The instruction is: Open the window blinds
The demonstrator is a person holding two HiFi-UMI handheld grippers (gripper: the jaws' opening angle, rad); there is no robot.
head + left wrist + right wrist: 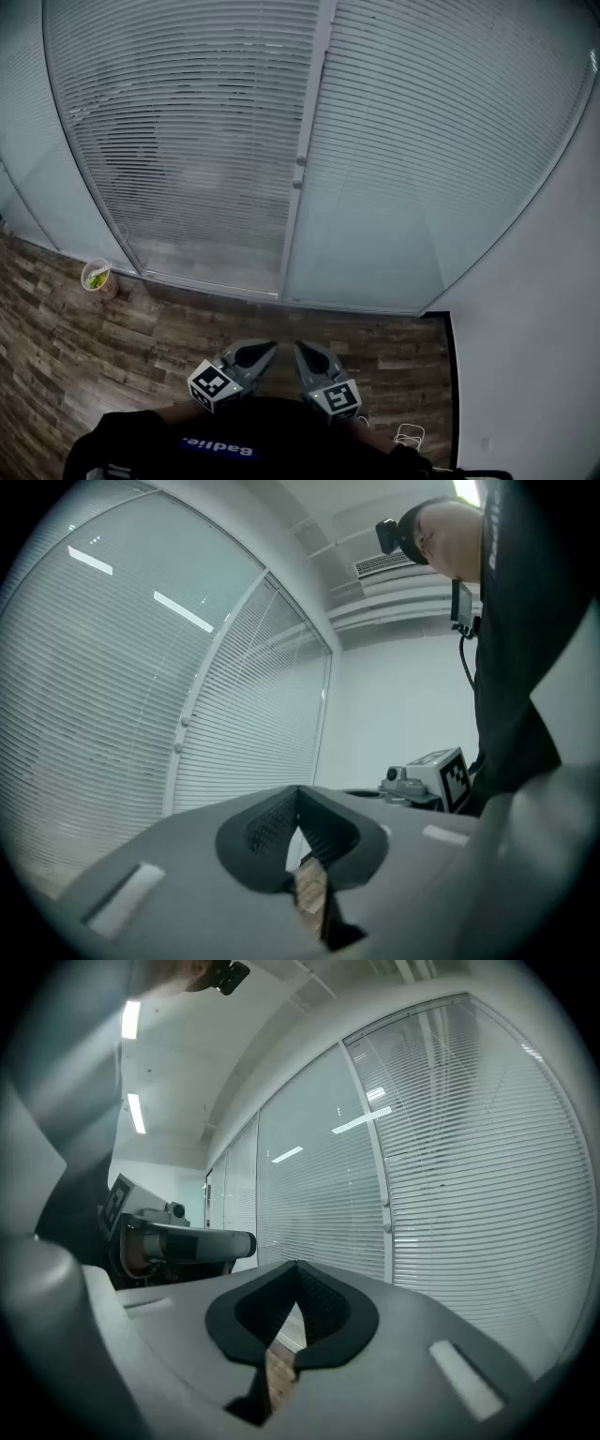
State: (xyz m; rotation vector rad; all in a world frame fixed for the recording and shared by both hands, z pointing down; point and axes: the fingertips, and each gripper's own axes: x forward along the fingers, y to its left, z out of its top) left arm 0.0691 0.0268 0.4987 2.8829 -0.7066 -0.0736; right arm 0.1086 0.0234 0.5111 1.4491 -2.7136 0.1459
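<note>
Low against the person's dark top, the left gripper (270,348) and right gripper (301,346) each have their jaws pressed together on nothing. Well ahead, the blinds (187,141) cover the window, slats down, their tops cut off. Two knobs (298,173) on the middle frame are too small to identify. The contents of the cup (96,275) are unclear.

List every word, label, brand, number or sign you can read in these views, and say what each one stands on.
No text here reads clearly.
Blue strip on the person's dark top: white lettering, upside down, too blurred to read.
Left marker cube and right marker cube: black-and-white square patterns only, no letters or numbers.
Cup on the floor: no legible print.
</note>
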